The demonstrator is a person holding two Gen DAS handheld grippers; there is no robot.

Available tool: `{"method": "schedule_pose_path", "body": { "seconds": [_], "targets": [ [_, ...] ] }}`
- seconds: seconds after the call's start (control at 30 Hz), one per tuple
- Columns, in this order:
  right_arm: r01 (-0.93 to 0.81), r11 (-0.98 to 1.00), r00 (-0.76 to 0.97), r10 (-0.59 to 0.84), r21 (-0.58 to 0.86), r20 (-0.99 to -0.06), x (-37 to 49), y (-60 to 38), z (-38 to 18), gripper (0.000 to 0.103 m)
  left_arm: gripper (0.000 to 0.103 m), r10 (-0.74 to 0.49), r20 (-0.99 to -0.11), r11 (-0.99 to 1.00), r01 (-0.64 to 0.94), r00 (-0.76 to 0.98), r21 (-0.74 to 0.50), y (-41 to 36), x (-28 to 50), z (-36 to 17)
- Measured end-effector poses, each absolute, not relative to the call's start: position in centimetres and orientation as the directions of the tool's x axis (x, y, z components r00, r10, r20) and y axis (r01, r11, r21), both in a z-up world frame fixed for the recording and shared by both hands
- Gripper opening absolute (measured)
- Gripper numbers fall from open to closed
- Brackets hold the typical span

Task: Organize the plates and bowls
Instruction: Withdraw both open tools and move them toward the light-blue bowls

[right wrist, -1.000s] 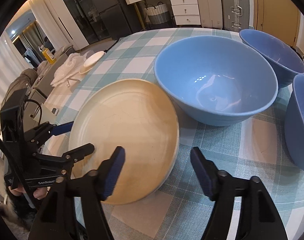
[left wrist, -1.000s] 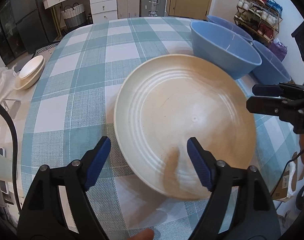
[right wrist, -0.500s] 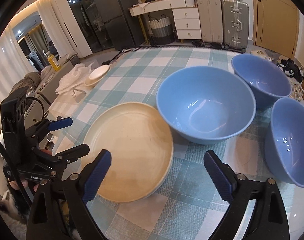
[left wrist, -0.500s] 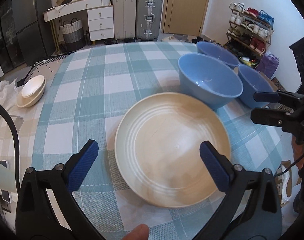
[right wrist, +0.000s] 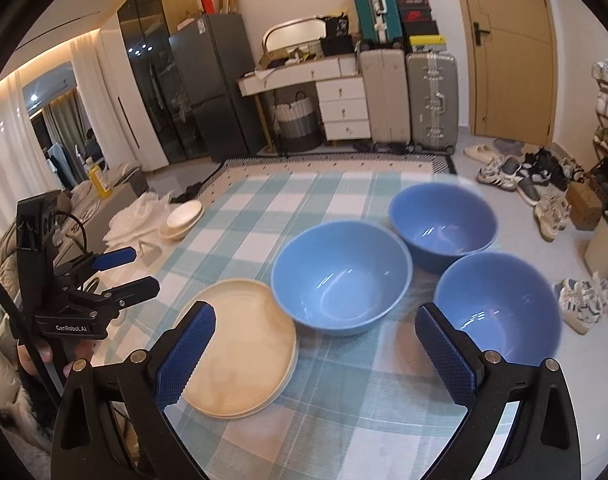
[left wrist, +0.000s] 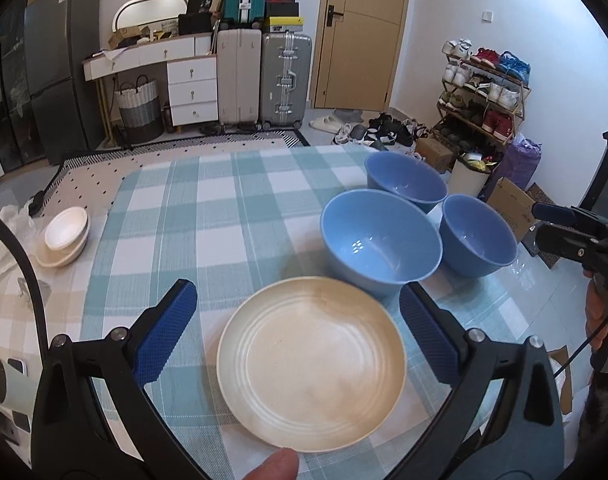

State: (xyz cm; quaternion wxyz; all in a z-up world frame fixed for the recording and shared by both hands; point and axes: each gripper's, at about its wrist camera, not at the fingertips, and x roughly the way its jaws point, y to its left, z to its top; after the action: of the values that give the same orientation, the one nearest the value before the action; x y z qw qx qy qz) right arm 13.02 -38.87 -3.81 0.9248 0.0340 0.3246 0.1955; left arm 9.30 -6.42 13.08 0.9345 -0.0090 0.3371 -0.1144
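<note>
A stack of cream plates (left wrist: 312,364) (right wrist: 239,348) lies on the checked tablecloth (left wrist: 207,216) near its front edge. Three blue bowls stand beside it: a large one (left wrist: 380,242) (right wrist: 342,276) touching the plates, one behind (left wrist: 406,180) (right wrist: 442,222) and one to the right (left wrist: 478,234) (right wrist: 498,304). My left gripper (left wrist: 299,340) is open and empty, raised above the plates. My right gripper (right wrist: 318,358) is open and empty, raised above the table in front of the bowls.
A small stack of white dishes (left wrist: 63,236) (right wrist: 183,218) sits at the table's left edge on crumpled white cloth. Suitcases, drawers, a fridge and a shoe rack (left wrist: 484,92) stand on the floor beyond the table.
Both grippers have opened wider and pulled up and back from the plates. The plates and bowls now look smaller and farther away; they have not moved.
</note>
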Motion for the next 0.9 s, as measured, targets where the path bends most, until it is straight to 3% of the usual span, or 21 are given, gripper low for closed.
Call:
{"method": "schedule_pose_path", "body": {
  "seconds": [0.43, 0.9],
  "targets": [
    [-0.240, 0.950, 0.841, 0.307, 0.201, -0.445, 11.0, -47.7, 4.4, 0.102, 0.101, -0.253, -0.596, 0.965, 0.243, 0.762, -0.098, -9.4, 10.5, 17.7],
    [-0.186, 0.962, 0.843, 0.260, 0.198, -0.472, 14.9, -51.6, 5.6, 0.102, 0.101, -0.323, -0.617, 0.945, 0.286, 0.718, -0.161, -12.9, 17.5, 19.3]
  ]
}}
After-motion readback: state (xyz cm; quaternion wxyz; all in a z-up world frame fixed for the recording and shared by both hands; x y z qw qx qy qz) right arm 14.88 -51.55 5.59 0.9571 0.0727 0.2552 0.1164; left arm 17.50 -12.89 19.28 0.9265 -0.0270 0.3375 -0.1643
